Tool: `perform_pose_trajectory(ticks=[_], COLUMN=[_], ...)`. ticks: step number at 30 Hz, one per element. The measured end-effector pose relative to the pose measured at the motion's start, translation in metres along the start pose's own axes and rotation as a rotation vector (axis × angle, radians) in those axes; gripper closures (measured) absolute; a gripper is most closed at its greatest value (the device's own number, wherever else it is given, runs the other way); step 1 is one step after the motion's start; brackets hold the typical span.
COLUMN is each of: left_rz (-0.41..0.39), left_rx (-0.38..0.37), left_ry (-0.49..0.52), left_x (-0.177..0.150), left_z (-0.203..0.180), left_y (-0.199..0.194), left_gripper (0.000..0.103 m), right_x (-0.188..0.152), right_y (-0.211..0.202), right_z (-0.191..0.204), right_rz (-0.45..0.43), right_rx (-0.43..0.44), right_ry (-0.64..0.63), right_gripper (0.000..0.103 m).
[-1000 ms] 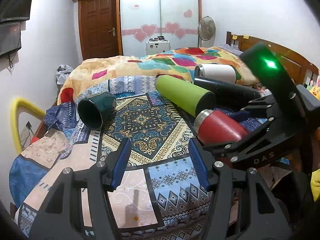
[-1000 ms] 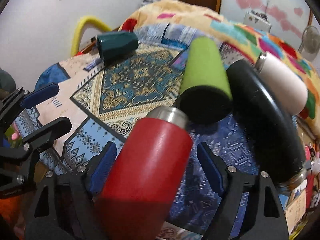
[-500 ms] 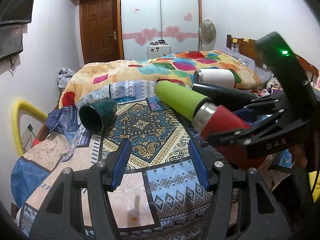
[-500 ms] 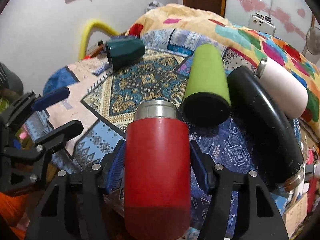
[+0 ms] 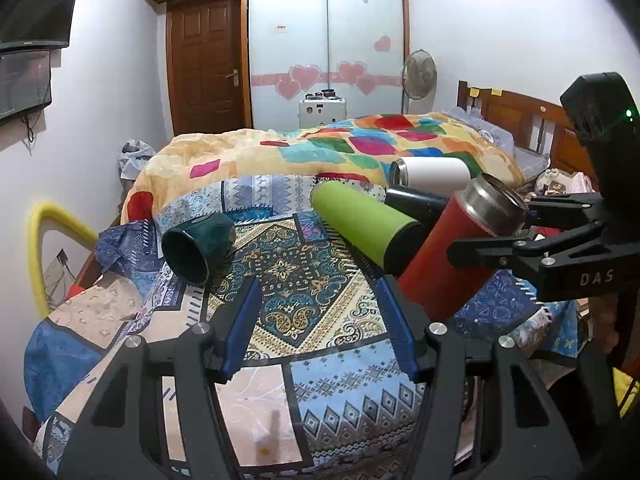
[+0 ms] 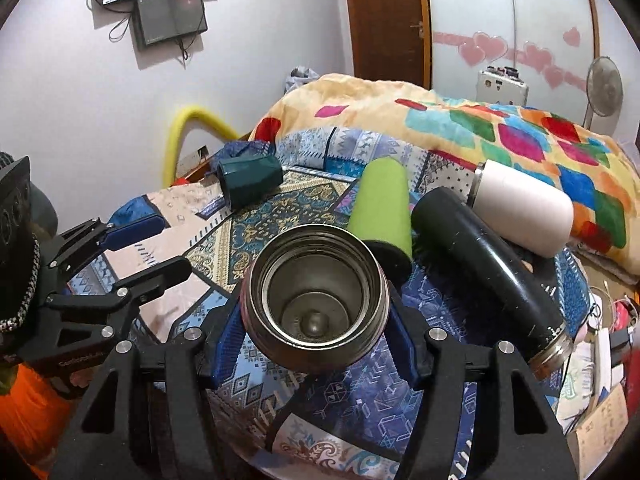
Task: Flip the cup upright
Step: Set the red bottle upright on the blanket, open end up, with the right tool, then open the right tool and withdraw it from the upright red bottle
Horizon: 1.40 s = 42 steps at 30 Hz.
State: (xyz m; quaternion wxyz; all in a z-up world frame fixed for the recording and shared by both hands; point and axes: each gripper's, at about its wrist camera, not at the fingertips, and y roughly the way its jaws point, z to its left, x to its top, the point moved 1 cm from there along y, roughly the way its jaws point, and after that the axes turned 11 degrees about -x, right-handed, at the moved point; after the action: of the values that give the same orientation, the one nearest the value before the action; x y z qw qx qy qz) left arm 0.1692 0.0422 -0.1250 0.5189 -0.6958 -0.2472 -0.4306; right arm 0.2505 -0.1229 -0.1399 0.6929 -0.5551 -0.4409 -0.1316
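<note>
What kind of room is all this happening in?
Most likely a bedroom in a home. The cups lie on a bed with a patterned quilt, its wooden headboard stands against the wall, and behind it is a sliding wardrobe with heart stickers.

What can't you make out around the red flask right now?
- Red flask base: left wrist view, hidden behind the left gripper frame, so bed contact is unclear.
- Its red body: right wrist view, hidden behind its own steel mouth.
- Right gripper pad contact: covered by the flask.
</note>
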Motion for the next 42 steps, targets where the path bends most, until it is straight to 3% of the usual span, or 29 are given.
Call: perform_pose_trajectory(ticks=[7,12,21,33,42], left_rz=[-0.012,-0.015,-0.012,-0.035,-0.092], left_rx=[-0.042,-0.061,-0.058,-0.043,-0.033], left_ry=[-0.015,-0.023,-0.038,-0.054,-0.058], left_x=[0.006,0.006,0.004,0.007,0.017], left_z=[-0.005,-0.007,-0.006,-0.003,-0.013], left_y=[0.001,0.003,0.005,-0.003,-0.034], left_gripper=[0.042,0.035,0.033,0.030,0.030], right_x=[0.000,-0.003,-0.005,-0.004,-0.008], right_y=[-0.006,-0.004,0.005,0.014,-0.026], right_z=[-0.007,-0.005,0.001,0.001,0.001], right_rz=[-0.039,-0.038,-0.009,-0.025,-0.116], right_rx=[-0.004,-0.029,-0.031,-0.001,-0.041], right_ry=[0.011,-0.017,-0.067,-0.013,0.019], right_gripper=[0.044,0.044,0.044,0.042,0.040])
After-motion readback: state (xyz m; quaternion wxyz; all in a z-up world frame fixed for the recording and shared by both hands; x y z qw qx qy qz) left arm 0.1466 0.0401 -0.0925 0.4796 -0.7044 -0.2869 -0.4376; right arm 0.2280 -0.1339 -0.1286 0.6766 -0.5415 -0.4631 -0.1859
